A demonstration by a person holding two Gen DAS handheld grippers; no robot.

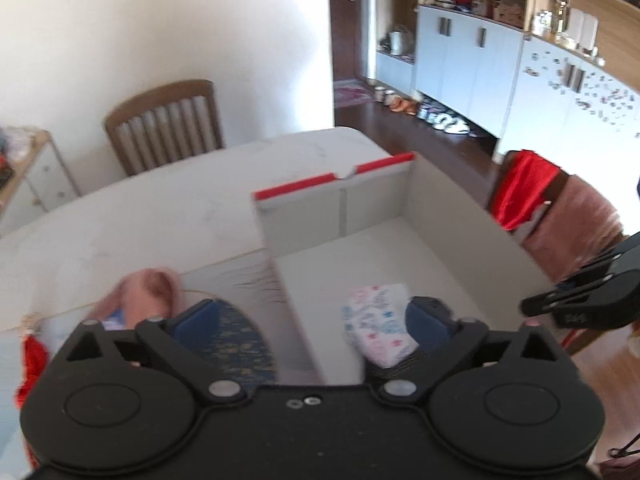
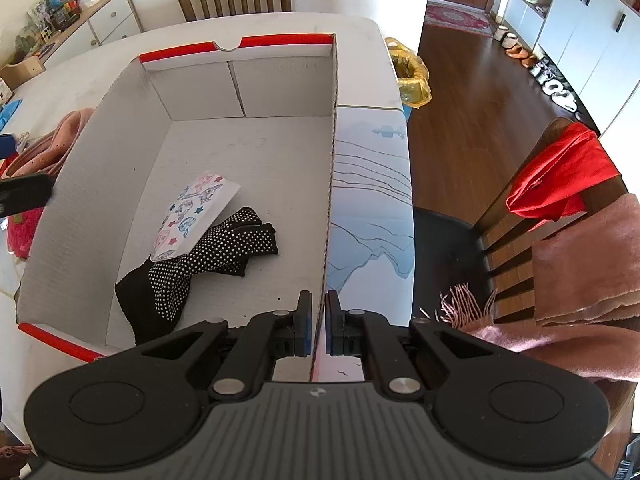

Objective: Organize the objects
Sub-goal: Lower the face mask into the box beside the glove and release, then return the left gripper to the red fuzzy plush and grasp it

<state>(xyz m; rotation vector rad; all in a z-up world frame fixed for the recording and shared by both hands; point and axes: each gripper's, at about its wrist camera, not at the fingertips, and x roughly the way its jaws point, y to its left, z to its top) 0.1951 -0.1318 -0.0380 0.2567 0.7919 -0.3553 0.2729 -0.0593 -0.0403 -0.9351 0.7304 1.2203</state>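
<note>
The right claw (image 2: 319,324) pinches the white cardboard box's (image 2: 100,168) wall; the left claw (image 1: 316,320) gapes wide, empty.

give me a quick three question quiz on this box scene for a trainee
1. True or false: the right tongs are clamped on the wall of the cardboard box.
2. Which lies on top inside the box: A) the patterned white packet, or B) the black dotted gloves?
3. Fill in: the left tongs are ___ and hold nothing.

Key: 1 true; 2 A; 3 open.
</note>
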